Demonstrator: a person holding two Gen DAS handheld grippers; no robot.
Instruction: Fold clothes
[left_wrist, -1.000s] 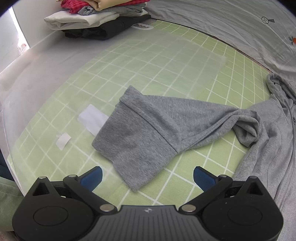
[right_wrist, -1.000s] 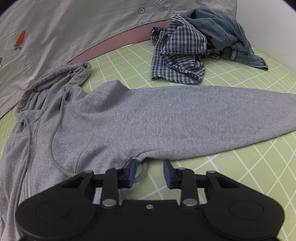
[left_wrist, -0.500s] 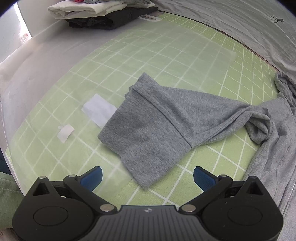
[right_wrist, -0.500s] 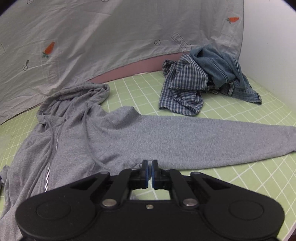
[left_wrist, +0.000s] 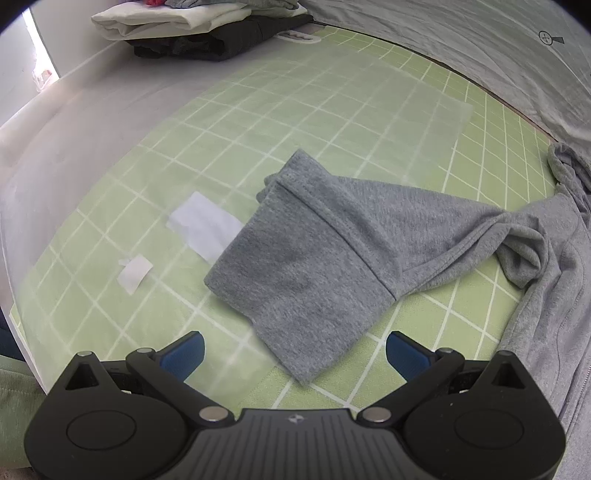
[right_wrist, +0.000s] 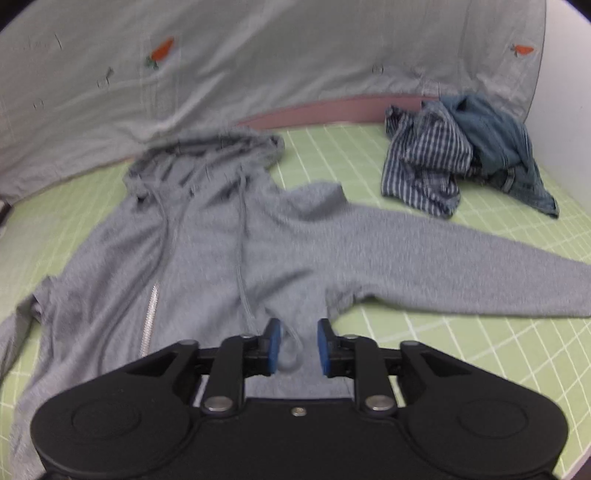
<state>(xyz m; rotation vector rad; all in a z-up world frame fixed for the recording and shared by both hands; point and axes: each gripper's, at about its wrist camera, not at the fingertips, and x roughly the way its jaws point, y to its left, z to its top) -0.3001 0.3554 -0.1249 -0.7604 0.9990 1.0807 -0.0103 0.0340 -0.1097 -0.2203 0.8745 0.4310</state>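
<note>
A grey zip hoodie (right_wrist: 207, 258) lies face up on the green grid mat (right_wrist: 461, 354), hood (right_wrist: 207, 155) at the far side. Its one sleeve (right_wrist: 461, 277) stretches out to the right. My right gripper (right_wrist: 299, 347) hovers over the hoodie's near body, open by a narrow gap, and a drawstring loop (right_wrist: 291, 356) shows between its fingers. This view is motion-blurred. In the left wrist view the other sleeve (left_wrist: 314, 266) lies twisted, wide cuff end nearest. My left gripper (left_wrist: 295, 354) stands wide open just short of that cuff, holding nothing.
A crumpled plaid shirt (right_wrist: 424, 166) and denim garment (right_wrist: 506, 155) are piled at the mat's far right. A stack of folded clothes (left_wrist: 199, 33) sits far left. Two white paper scraps (left_wrist: 203, 225) lie left of the cuff. A grey printed sheet (right_wrist: 258, 66) hangs behind.
My right gripper shut half a second ago and has parted again; its view has pulled back and swung left over the hoodie. My left gripper has edged closer to the cuff.
</note>
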